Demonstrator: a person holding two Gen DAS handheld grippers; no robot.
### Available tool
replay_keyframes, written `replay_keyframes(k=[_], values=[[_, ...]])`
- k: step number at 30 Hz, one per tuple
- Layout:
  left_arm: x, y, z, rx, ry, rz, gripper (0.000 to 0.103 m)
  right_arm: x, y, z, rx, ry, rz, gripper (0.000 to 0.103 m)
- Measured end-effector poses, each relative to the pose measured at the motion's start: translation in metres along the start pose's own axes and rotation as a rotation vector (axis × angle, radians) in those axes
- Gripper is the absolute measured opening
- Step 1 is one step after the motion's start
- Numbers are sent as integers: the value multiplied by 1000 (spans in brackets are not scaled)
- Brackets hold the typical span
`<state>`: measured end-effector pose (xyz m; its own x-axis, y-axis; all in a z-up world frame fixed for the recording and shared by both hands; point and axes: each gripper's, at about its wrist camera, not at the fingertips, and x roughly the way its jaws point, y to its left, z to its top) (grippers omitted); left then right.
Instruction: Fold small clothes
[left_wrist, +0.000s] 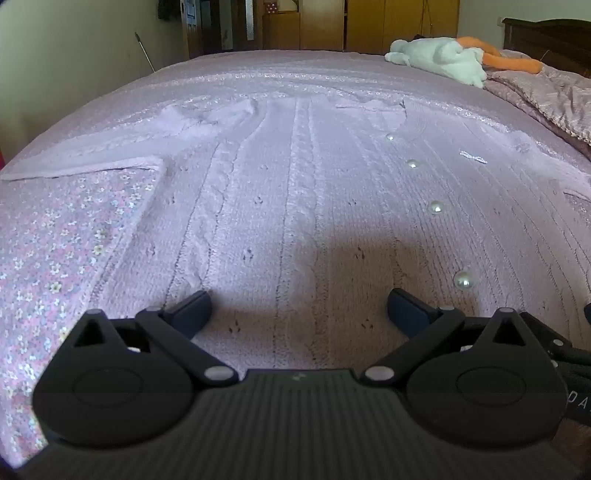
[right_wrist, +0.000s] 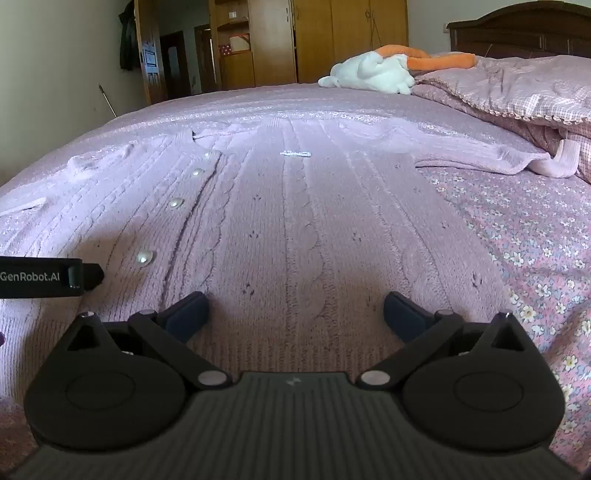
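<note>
A lilac cable-knit cardigan (left_wrist: 295, 192) (right_wrist: 295, 221) lies spread flat on the bed, hem toward me, with a row of pearl buttons (left_wrist: 436, 207) (right_wrist: 176, 202) down its front. Its sleeves reach out left (left_wrist: 85, 162) and right (right_wrist: 480, 158). My left gripper (left_wrist: 297, 308) stands open just above the hem, left of the buttons, nothing between its fingers. My right gripper (right_wrist: 295, 308) is open too, low over the hem right of the buttons. The left gripper's body (right_wrist: 40, 277) shows at the left edge of the right wrist view.
The bed carries a floral pink sheet (left_wrist: 55, 258) (right_wrist: 535, 240). A folded pink quilt (right_wrist: 517, 92) lies at the far right, with a white and orange plush toy (left_wrist: 443, 55) (right_wrist: 376, 72) beside it. Wooden wardrobes and a doorway stand beyond the bed.
</note>
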<state>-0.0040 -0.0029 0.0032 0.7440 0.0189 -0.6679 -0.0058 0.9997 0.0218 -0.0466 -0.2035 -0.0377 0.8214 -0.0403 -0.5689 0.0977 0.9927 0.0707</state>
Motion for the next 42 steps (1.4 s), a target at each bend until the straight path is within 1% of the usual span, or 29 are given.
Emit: replay_keyframes(k=[26,42], values=[[3,2,1,4,6,-8,103,0,1,0,5,-3,3,103],[4,3,1,4,5,-8,103,2,4,1,-15,-2,-14,103]])
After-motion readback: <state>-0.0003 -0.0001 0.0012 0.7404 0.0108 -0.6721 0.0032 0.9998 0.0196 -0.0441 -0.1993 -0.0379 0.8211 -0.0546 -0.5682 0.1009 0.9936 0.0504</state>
